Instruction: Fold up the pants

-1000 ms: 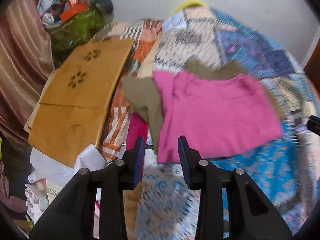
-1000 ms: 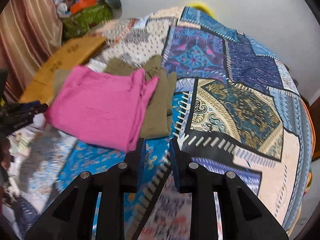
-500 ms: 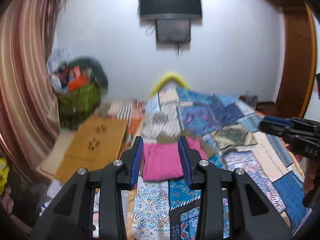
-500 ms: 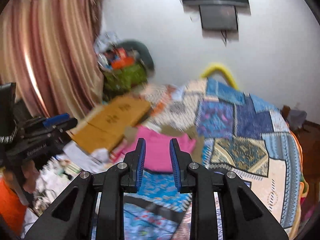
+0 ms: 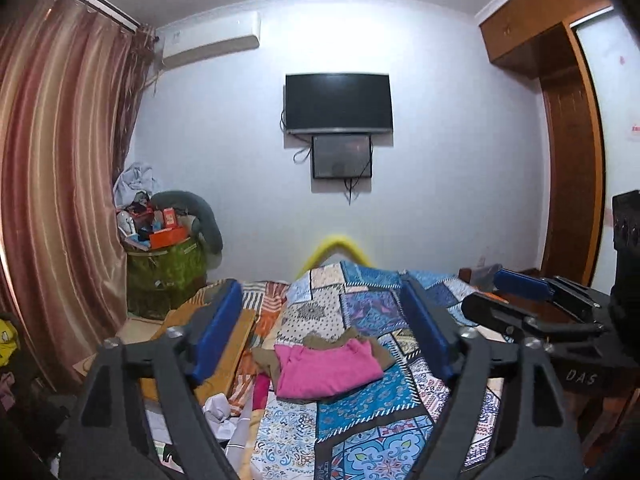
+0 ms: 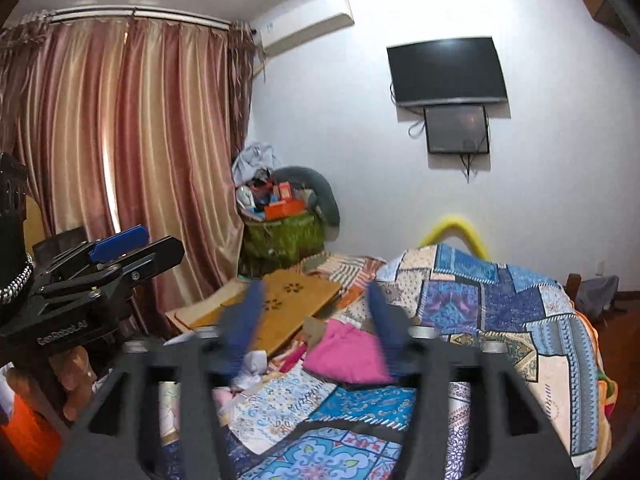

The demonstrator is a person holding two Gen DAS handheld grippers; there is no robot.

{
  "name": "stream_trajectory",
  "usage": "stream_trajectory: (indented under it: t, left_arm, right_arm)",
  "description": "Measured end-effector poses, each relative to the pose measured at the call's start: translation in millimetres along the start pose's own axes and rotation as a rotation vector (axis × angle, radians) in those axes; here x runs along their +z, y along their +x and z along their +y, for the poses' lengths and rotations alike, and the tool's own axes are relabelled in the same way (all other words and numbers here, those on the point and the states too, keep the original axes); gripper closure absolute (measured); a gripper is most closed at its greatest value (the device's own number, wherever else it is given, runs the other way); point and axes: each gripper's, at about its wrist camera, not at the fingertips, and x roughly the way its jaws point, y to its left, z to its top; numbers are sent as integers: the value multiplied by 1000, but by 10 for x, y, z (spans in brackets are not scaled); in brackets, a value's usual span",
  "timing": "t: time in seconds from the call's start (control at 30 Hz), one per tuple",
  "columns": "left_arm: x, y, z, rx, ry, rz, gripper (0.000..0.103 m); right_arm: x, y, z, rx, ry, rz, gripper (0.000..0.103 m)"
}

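Folded pink pants [image 5: 326, 370] lie on the patchwork bedspread [image 5: 360, 412], on top of an olive-brown garment [image 5: 266, 360]. They also show in the right wrist view [image 6: 346, 354]. My left gripper [image 5: 320, 328] is open and empty, held back from the bed and raised, with the pants seen between its blue pads. My right gripper [image 6: 314, 328] is open and empty, blurred, also well back from the pants. The right gripper shows at the right in the left wrist view [image 5: 520, 300]; the left gripper shows at the left in the right wrist view [image 6: 120, 252].
A wooden lap table [image 6: 288, 304] lies on the bed's left side. A green basket of clutter [image 5: 164, 268] stands in the corner by the curtain [image 5: 60, 200]. A TV [image 5: 338, 102] hangs on the far wall. White crumpled paper [image 5: 218, 410] lies at the bed's left edge.
Both grippers have pulled back and tilted up from close over the pants to a room-wide view, and both have opened wider. The pink pants stay folded on the bed.
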Motion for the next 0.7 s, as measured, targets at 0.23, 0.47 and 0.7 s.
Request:
stream_trajectory:
  t: [0.23,0.47,0.7]
  left_arm:
    - [-64,-191,-13,19,5,-37,0]
    - [-93,-179,27,7,-21,-24,0]
    - [-151,-190,45,5,-42,-9,0]
  right_arm:
    - [-41,-117,112,-77,-56,-50,0]
    - [-83,-224,127,-109,-40,-48,0]
    - [-115,-292,52,-108,5,-46,0]
